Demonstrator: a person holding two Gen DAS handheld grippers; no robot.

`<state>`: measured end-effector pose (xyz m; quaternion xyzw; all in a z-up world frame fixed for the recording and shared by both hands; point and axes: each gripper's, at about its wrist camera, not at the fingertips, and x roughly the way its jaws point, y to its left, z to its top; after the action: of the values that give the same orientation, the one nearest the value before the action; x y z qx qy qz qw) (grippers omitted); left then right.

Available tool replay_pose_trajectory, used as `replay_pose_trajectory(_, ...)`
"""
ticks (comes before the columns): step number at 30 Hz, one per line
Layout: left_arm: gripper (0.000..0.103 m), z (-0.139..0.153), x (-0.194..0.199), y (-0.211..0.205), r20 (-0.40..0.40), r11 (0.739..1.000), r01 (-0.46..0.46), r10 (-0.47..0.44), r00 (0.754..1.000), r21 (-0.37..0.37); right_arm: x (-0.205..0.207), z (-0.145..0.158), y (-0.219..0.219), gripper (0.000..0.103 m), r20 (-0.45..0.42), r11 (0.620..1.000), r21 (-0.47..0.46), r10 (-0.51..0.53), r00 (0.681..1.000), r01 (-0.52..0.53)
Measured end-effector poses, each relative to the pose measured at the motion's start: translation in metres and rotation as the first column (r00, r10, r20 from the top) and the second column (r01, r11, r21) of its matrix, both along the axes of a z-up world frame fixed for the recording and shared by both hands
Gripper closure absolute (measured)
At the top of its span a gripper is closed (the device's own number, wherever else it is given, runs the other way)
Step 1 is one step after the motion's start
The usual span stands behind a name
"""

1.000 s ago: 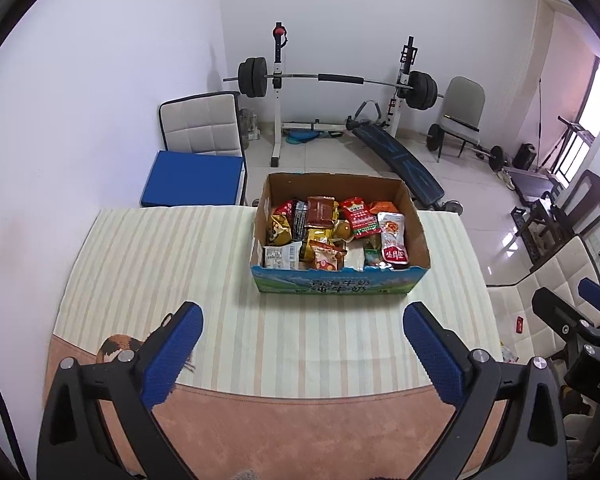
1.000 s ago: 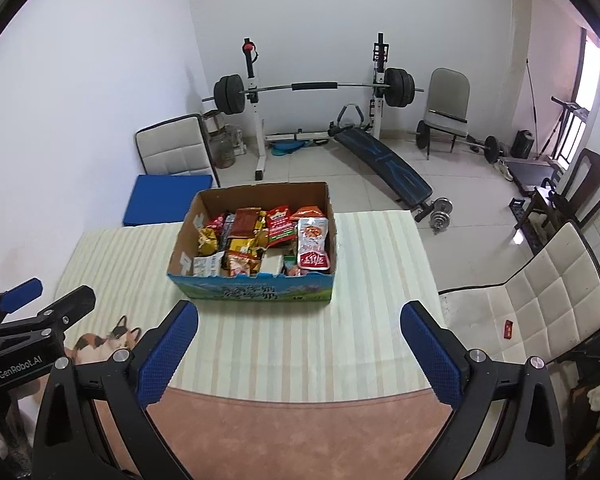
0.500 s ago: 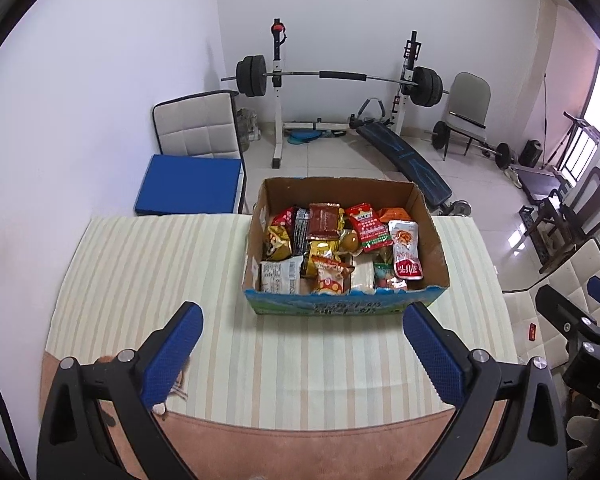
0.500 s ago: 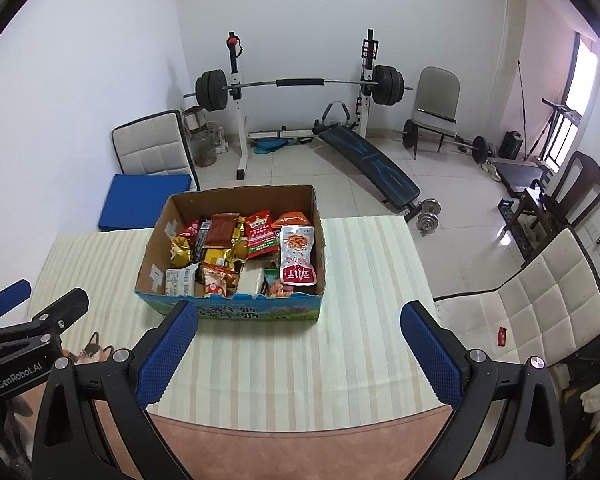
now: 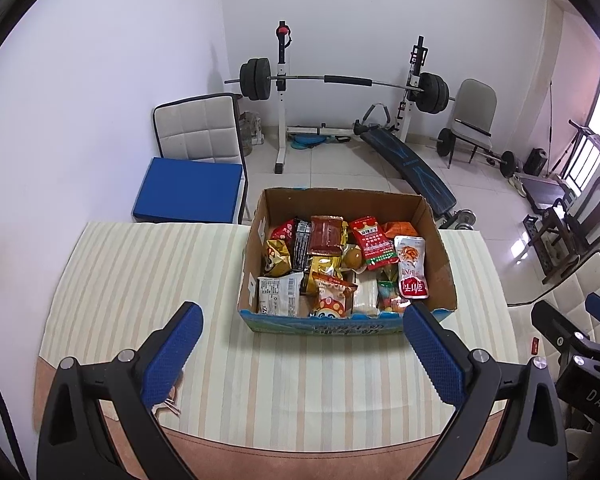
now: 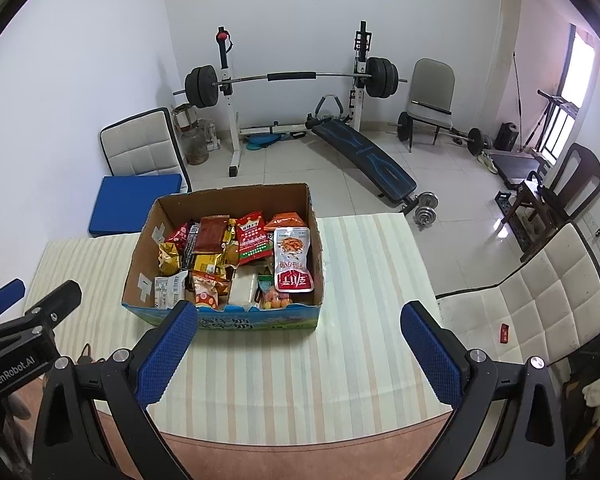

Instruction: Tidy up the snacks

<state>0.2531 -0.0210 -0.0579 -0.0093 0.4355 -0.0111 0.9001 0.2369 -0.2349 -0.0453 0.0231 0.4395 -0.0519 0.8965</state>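
Observation:
An open cardboard box (image 5: 348, 326) (image 6: 228, 322) with a blue printed front stands on the striped table. It holds several snack packets, among them a red-and-white pouch (image 5: 411, 268) (image 6: 292, 260), a red packet (image 5: 374, 242) and a white packet (image 5: 279, 294). My left gripper (image 5: 302, 354) is open and empty, above the table just in front of the box. My right gripper (image 6: 298, 354) is open and empty, in front of the box's right corner. Each gripper shows at the edge of the other's view.
The table (image 5: 148, 272) carries a cream striped cloth; its front edge (image 5: 300, 456) is bare brown. A small object (image 5: 168, 406) lies by the left finger. Chairs (image 5: 198, 136) (image 6: 536, 292) stand behind and right of the table. A barbell rack (image 5: 340, 80) stands far back.
Both grippers have moved forward toward the box, which now looks larger and nearer. Both stay open and empty. The box has not moved on the table.

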Motion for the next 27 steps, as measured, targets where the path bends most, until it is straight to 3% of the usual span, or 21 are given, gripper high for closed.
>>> replay_pose_trajectory(27, 0.0, -0.0049, -0.0008, -0.0044, 0.001, 0.999, 0.039, -0.039, 0.999, 0.018, -0.0016, 0.0017, -0.0076, 0.0, -0.011, 1.0, -0.005, -0.009, 1.0, 0.008)
